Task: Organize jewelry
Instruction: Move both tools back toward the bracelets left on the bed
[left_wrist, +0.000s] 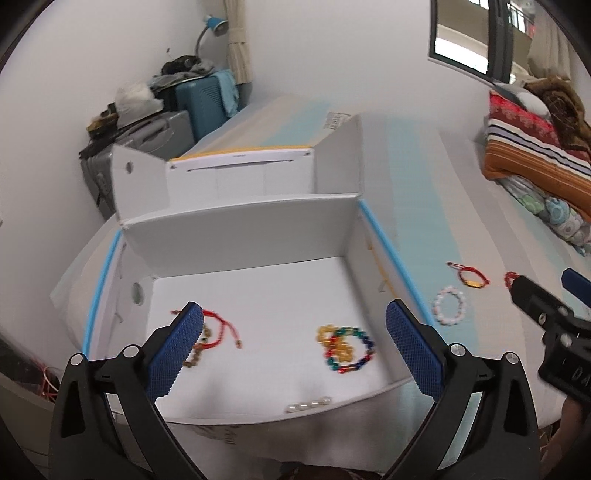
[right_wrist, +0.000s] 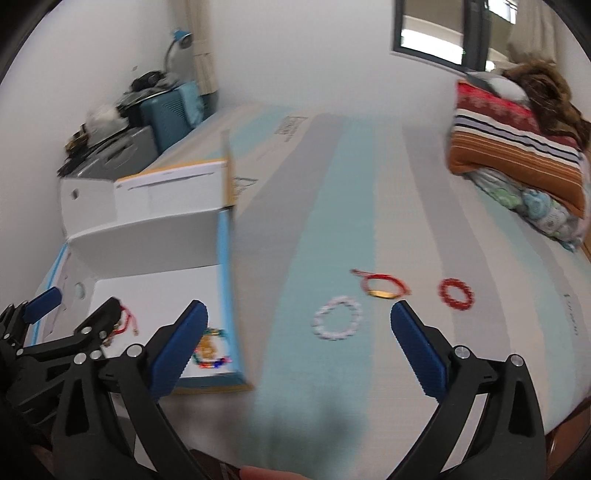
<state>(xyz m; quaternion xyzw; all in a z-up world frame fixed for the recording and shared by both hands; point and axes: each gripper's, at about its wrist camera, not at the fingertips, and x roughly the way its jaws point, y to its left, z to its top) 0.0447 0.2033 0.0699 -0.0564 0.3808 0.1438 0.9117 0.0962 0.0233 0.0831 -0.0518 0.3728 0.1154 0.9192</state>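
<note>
Both grippers are spread wide with nothing between the pads. The left gripper (left_wrist: 293, 349) hangs over the open white box (left_wrist: 240, 232), and the right gripper (right_wrist: 299, 345) is over the striped bed cover (right_wrist: 332, 206), just right of the box's blue-edged wall.

Inside the box, on its floor: a red cord bracelet (left_wrist: 221, 330) on the left, partly hidden behind the left pad, with what looks like a brown bead string under it (hard to tell, it's mostly covered). Near the right wall there's a multicolour bead bracelet (left_wrist: 356, 349) lying together with a yellow bead one (left_wrist: 332, 338), touching or overlapping. A short row of clear beads (left_wrist: 308, 405) peeks over the near wall, so I can't see the rest of that piece.

Still out on the cover, right of the box: a white bead bracelet (right_wrist: 337, 323), sitting between the right gripper's 2 fingertips in its own view but lying flat and untouched. Just behind it is a red cord with a gold charm (right_wrist: 382, 288), and further right a red bead bracelet (right_wrist: 456, 293), apart from the others.

The right wrist view is pretty smeared, so bead details there are rough. The box lid flaps stand up at the back.
</note>
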